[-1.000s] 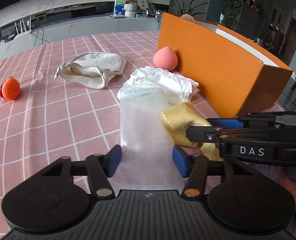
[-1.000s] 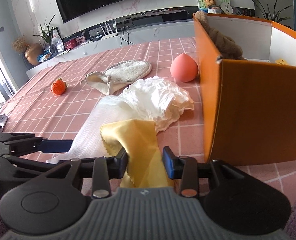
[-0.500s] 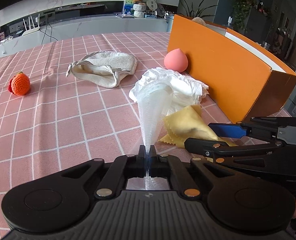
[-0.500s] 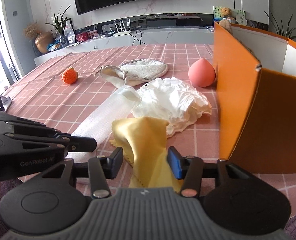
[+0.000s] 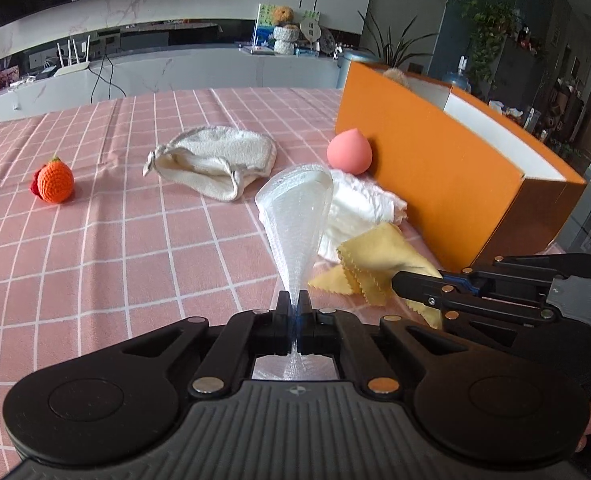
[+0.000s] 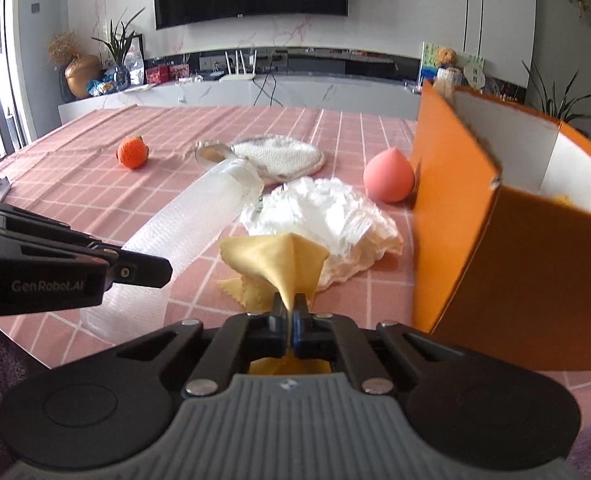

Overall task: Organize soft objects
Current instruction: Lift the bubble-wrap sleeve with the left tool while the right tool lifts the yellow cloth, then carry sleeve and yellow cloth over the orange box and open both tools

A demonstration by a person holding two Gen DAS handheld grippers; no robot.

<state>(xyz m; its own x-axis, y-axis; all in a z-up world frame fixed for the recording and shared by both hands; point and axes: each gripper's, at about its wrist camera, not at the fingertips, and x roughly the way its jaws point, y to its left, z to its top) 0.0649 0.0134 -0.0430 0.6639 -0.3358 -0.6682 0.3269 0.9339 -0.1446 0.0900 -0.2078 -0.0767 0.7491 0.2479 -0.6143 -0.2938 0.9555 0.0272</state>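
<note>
In the left wrist view I am pinching the clear mesh sleeve (image 5: 295,236) in my left gripper (image 5: 294,312), jaws clamped on its near end, its long axis running up-frame toward centre; the orange box (image 5: 447,176) is sitting at right. In the right wrist view my right gripper (image 6: 291,314) is clamping the yellow cloth (image 6: 283,264) at lower centre, with that box (image 6: 495,256) just right, nearer this hand.

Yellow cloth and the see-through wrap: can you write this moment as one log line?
left hand-held gripper: shut on bubble wrap | right hand-held gripper: shut on yellow cloth | orange box: open
</note>
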